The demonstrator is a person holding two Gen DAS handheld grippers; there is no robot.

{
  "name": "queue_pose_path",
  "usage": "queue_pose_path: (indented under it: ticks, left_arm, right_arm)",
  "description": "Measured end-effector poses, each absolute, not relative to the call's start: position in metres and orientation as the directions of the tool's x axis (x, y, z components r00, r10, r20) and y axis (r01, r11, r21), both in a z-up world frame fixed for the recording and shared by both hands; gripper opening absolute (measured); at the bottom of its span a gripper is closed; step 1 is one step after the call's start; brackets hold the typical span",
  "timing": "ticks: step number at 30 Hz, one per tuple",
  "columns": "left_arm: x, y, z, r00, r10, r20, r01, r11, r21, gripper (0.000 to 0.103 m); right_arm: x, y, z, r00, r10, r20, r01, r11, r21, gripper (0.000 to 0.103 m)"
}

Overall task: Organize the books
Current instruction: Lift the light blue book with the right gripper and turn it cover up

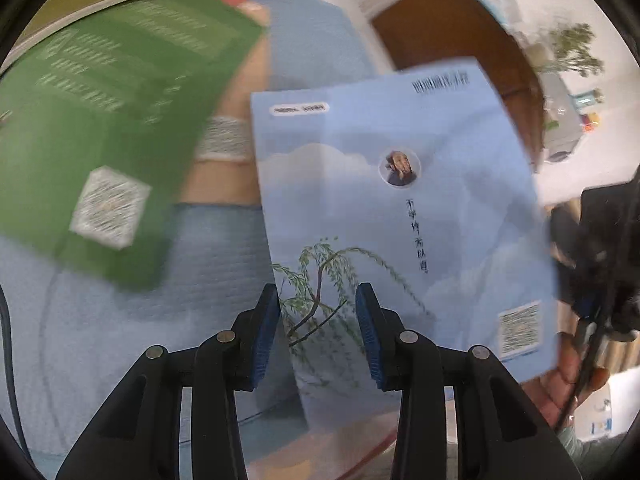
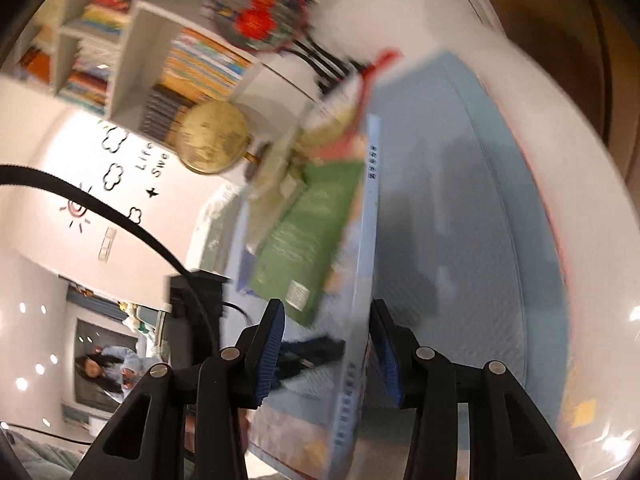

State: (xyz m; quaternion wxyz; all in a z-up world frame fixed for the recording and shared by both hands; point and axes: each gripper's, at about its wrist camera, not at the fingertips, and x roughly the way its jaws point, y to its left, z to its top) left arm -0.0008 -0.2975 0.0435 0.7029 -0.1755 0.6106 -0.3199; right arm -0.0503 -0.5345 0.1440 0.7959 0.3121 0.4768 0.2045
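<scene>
Fingers of the right gripper [image 2: 326, 350] straddle the edge of the tilted pale blue book [image 1: 400, 216], apparently raising it clear of the blue mat [image 1: 120, 340], while the left gripper [image 1: 318, 334] hovers part-open, holding nothing, near its lower edge.

Motion blur smears the green book [image 1: 108, 128] text and its code; the blue book [image 1: 400, 220] hides the mat beneath, and the shelf [image 2: 132, 40] spines are unreadable
</scene>
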Motion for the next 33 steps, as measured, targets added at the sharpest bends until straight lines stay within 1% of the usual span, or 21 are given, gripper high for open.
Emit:
queue_pose_path:
  ticks: [1, 2, 3, 6, 8, 10, 13, 17, 19, 22, 24, 26, 28, 30, 31, 32, 33]
  left_arm:
    - [0.001, -0.302, 0.046, 0.048, -0.663, -0.747, 0.246, 0.733, -0.635, 0.035]
    - [0.004, -0.303, 0.048, 0.045, -0.649, -0.759, 0.249, 0.743, -0.621, 0.035]
    - [0.005, -0.299, 0.049, 0.053, -0.629, -0.775, 0.245, 0.761, -0.601, 0.035]
    - [0.000, -0.271, 0.060, 0.146, -0.559, -0.816, 0.236, 0.821, -0.520, 0.035]
    - [-0.006, -0.239, 0.070, 0.208, -0.532, -0.821, 0.199, 0.845, -0.497, 0.035]
    - [-0.011, -0.206, 0.077, 0.258, -0.522, -0.813, 0.139, 0.853, -0.503, 0.035]
    - [-0.018, -0.156, 0.088, 0.357, -0.467, -0.809, 0.026, 0.871, -0.491, 0.035]
    - [-0.031, -0.103, 0.089, 0.448, -0.344, -0.825, -0.145, 0.883, -0.447, 0.035]
    - [-0.036, -0.087, 0.085, 0.442, -0.334, -0.832, -0.175, 0.878, -0.446, 0.035]
    - [-0.042, -0.087, 0.077, 0.410, -0.371, -0.833, -0.158, 0.871, -0.466, 0.035]
    - [-0.041, -0.101, 0.066, 0.368, -0.412, -0.833, -0.127, 0.866, -0.484, 0.035]
    - [-0.034, -0.122, 0.059, 0.328, -0.426, -0.843, -0.094, 0.873, -0.478, 0.035]
    - [-0.033, -0.144, 0.049, 0.289, -0.417, -0.862, -0.067, 0.889, -0.452, 0.035]
    - [-0.034, -0.151, 0.043, 0.270, -0.405, -0.874, -0.055, 0.899, -0.434, 0.035]
    - [-0.034, -0.155, 0.043, 0.275, -0.402, -0.874, -0.046, 0.902, -0.429, 0.039]
    - [-0.034, -0.158, 0.043, 0.276, -0.399, -0.875, -0.034, 0.905, -0.424, 0.040]
    - [-0.034, -0.160, 0.043, 0.268, -0.395, -0.879, -0.020, 0.910, -0.414, 0.044]
  right_arm:
    - [-0.048, -0.532, 0.152, 0.470, 0.622, -0.626, -0.034, 0.722, 0.691, 0.046]
    - [-0.043, -0.530, 0.157, 0.466, 0.625, -0.626, -0.039, 0.722, 0.691, 0.048]
    - [-0.040, -0.525, 0.157, 0.456, 0.629, -0.630, -0.048, 0.724, 0.688, 0.049]
    - [-0.029, -0.506, 0.152, 0.419, 0.685, -0.596, -0.075, 0.681, 0.729, 0.048]
    - [-0.026, -0.492, 0.150, 0.391, 0.731, -0.560, -0.095, 0.637, 0.765, 0.048]
    - [-0.021, -0.470, 0.149, 0.345, 0.765, -0.545, -0.132, 0.614, 0.778, 0.048]
    - [-0.017, -0.433, 0.142, 0.237, 0.815, -0.529, -0.174, 0.572, 0.802, 0.048]
    - [-0.021, -0.405, 0.141, 0.178, 0.797, -0.577, -0.239, 0.604, 0.760, 0.048]
    - [-0.021, -0.402, 0.139, 0.191, 0.753, -0.630, -0.252, 0.658, 0.710, 0.048]
    - [-0.020, -0.405, 0.124, 0.221, 0.603, -0.766, -0.242, 0.795, 0.556, 0.049]
    - [-0.019, -0.411, 0.105, 0.198, 0.524, -0.828, -0.201, 0.849, 0.489, 0.053]
    - [-0.018, -0.412, 0.092, 0.181, 0.493, -0.851, -0.175, 0.868, 0.466, 0.053]
    - [-0.016, -0.412, 0.079, 0.168, 0.472, -0.866, -0.156, 0.880, 0.449, 0.053]
    - [-0.017, -0.408, 0.069, 0.150, 0.440, -0.886, -0.149, 0.896, 0.419, 0.053]
    - [-0.018, -0.407, 0.063, 0.146, 0.440, -0.886, -0.153, 0.895, 0.419, 0.053]
    - [-0.020, -0.406, 0.060, 0.142, 0.440, -0.887, -0.158, 0.894, 0.419, 0.052]
    - [-0.022, -0.405, 0.057, 0.133, 0.440, -0.888, -0.165, 0.894, 0.418, 0.049]
